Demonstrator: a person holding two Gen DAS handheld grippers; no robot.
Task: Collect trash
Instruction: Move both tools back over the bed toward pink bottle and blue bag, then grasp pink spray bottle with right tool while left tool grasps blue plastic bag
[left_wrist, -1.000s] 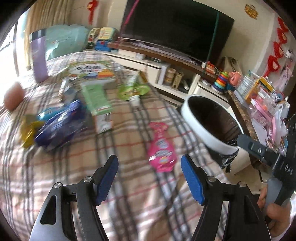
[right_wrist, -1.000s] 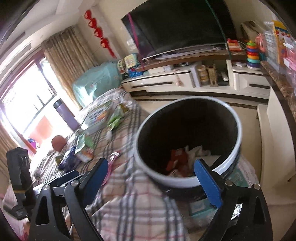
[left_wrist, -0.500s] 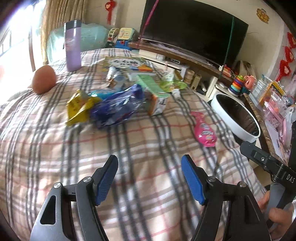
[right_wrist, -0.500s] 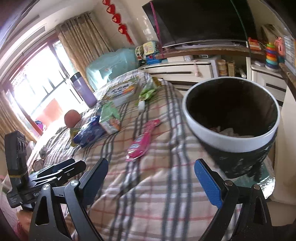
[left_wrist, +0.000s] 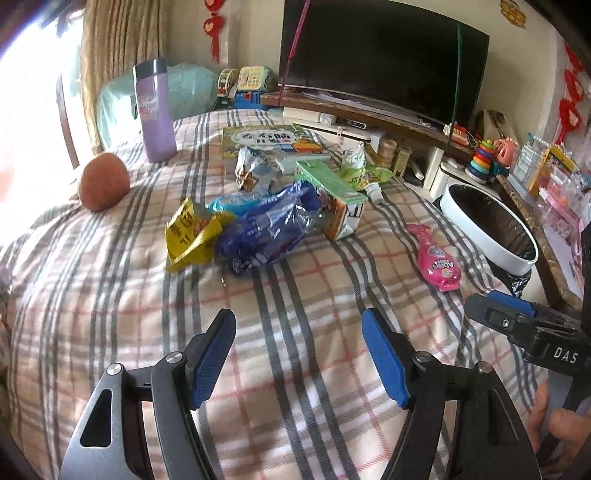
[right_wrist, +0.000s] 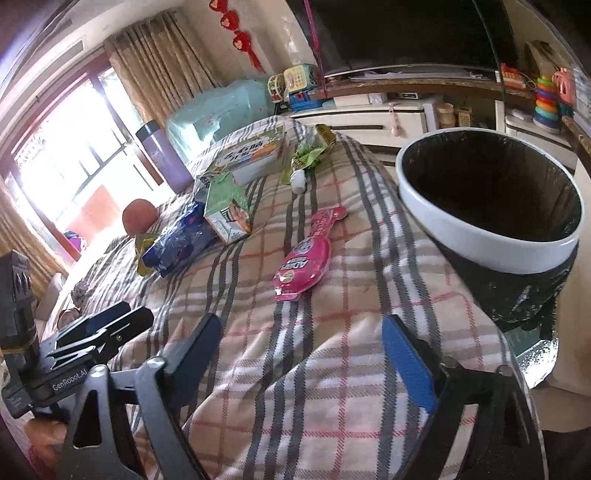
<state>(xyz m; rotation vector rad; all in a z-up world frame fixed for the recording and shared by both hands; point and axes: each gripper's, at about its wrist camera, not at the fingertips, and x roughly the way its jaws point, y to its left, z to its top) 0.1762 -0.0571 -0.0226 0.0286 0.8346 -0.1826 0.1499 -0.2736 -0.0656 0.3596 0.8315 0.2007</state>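
Between pickups: left claw (left_wrist: 298, 356) open and empty, right claw (right_wrist: 314, 363) closing on nothing over the plaid blanket (right_wrist: 332, 369). Next, I'd guess: the flat pink plastic pouch (right_wrist: 304, 256) mid-frame, then the white-rimmed black-lined bin (right_wrist: 436, 199) at right.

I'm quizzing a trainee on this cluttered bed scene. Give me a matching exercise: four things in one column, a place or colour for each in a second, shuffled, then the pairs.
Things:
1. flat pouch
2. tall flask
3. trash bin
4. crumpled wrapper

Descriptions:
A. yellow, beside the blue bag
B. purple, upright at the far end
C. pink, lying alone near the bin
D. white rim, black liner, off the blanket's edge

Pairs: 1-C, 2-B, 3-D, 4-A
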